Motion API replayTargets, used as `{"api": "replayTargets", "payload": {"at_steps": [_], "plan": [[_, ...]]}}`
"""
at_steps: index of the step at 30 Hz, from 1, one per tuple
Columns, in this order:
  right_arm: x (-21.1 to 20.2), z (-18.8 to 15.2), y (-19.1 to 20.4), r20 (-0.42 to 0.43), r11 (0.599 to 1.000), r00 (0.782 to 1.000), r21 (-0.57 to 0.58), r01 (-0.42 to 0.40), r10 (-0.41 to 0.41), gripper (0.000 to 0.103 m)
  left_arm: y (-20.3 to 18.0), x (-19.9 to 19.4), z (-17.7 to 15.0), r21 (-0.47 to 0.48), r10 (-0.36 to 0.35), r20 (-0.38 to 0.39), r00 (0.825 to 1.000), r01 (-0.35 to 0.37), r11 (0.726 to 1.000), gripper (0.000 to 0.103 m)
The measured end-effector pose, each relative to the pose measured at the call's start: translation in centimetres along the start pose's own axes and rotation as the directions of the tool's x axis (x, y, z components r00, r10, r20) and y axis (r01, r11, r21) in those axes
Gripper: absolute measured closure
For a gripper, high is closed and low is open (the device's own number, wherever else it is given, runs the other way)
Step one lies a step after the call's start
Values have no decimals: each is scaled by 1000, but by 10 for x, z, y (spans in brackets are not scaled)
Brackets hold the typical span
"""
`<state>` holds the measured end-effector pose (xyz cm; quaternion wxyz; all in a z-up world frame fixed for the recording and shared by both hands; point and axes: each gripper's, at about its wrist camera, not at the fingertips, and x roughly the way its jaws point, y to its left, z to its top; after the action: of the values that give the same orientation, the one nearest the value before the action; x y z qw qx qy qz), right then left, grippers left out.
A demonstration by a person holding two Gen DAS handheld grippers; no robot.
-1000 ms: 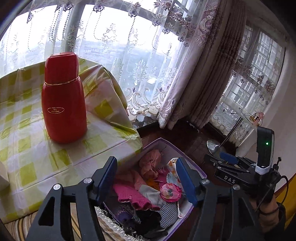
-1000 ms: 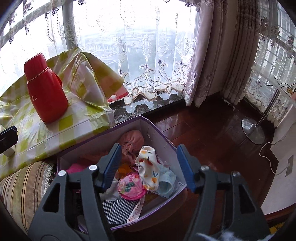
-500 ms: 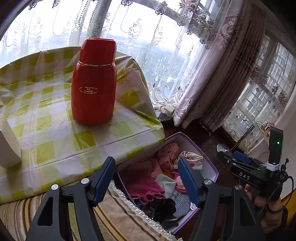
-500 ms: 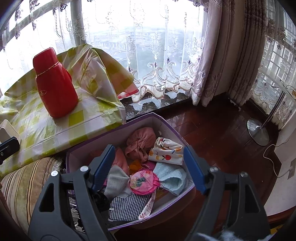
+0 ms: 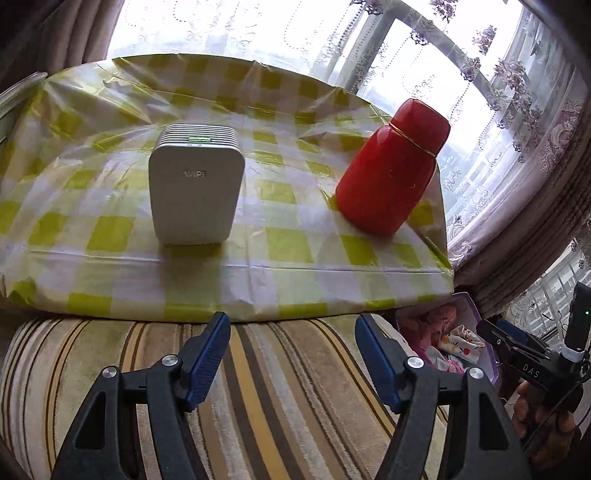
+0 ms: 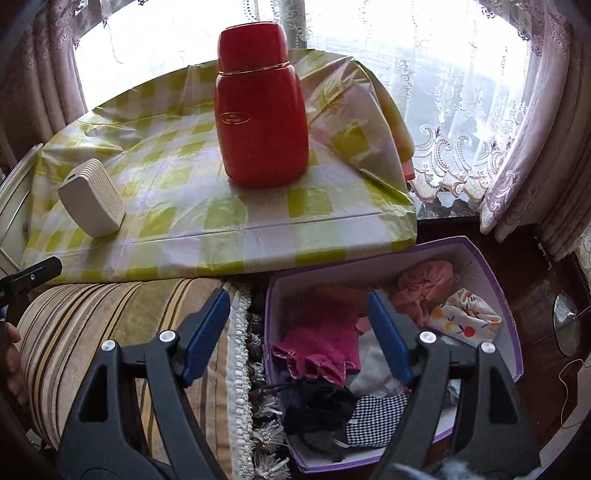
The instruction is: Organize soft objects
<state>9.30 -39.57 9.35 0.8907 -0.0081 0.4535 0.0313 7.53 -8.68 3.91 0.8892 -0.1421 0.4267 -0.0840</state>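
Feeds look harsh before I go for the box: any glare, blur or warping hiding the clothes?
Left wrist: window blown out, fisheye bends the table edge, box cropped at the rim. Right wrist: same backlight, yet clothes in the box read sharp.

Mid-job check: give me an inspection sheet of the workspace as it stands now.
Surface: striped cushion, bare; checked tablecloth behind.
Job's things: purple box of soft clothes on the floor; pink knit, fruit-print cloth.
Clutter: red flask, white device.
Grippers: left gripper open, empty; right gripper open, empty, jaws just widened.
Cables: thin cord on floor.
Surroundings: lace curtains, lamp base.
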Motion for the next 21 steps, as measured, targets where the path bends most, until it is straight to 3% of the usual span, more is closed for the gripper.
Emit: {"api": "replayTargets", "payload": {"at_steps": [9,17,21], "plan": [[64,54,108,-51,980,989,-142,-143,137,24,100,-1,46,-196,102,69,992,-87,977,32],[120,109,159,-53,978,987,-142,-155,148,24,172,45,86,-332,60,8,998,-54,942,32],[139,121,174,-70,968,979,-151,-199,191,24,178,60,98,-326,9,-8,1000,-11,945,32]]}}
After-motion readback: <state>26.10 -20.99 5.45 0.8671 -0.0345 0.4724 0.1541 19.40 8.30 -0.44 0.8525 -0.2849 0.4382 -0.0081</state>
